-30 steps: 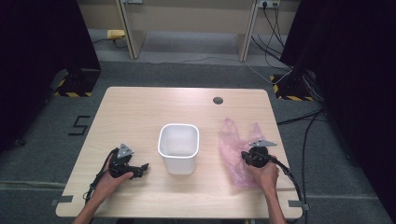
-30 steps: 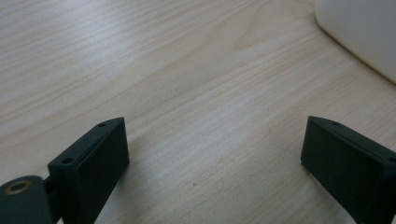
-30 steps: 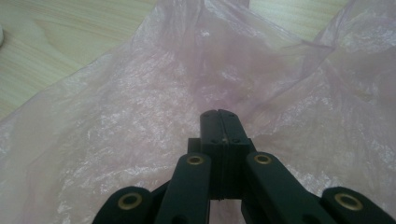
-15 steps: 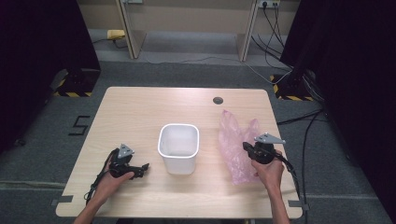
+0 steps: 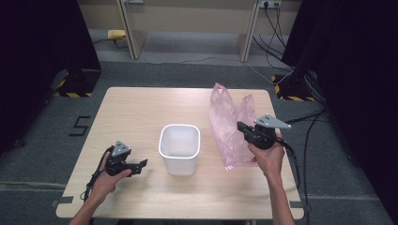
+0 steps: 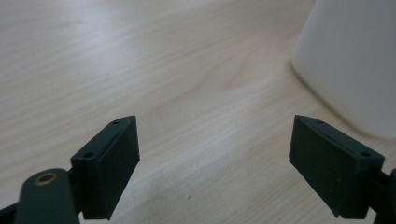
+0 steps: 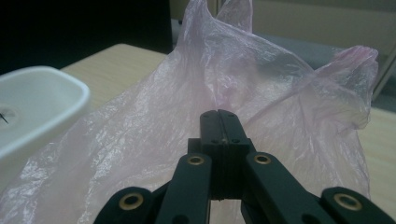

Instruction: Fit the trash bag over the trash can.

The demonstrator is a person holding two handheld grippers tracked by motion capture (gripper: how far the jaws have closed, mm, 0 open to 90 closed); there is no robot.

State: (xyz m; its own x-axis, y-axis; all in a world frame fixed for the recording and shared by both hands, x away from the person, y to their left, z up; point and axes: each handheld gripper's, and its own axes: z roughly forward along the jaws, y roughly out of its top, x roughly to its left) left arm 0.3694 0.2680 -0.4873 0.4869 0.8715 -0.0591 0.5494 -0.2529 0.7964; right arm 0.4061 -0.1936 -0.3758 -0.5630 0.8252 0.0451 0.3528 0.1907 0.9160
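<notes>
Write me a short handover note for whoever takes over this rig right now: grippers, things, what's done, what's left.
Right gripper: shut on the pink plastic bag, lifted up off the table, right of the white bin.
Left gripper: open, holding nothing, low over the table left of the bin.
Done: bag gripped and raised.
Left, probably: open the bag and fit it into the bin; the bin looks unlined.

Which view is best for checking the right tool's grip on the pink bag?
Right gripper view: the right tool is shut on the pink bag, film bunched at its tips. High view shows the bag lifted beside the white bin, grip too small. Left gripper view shows bin wall.
</notes>
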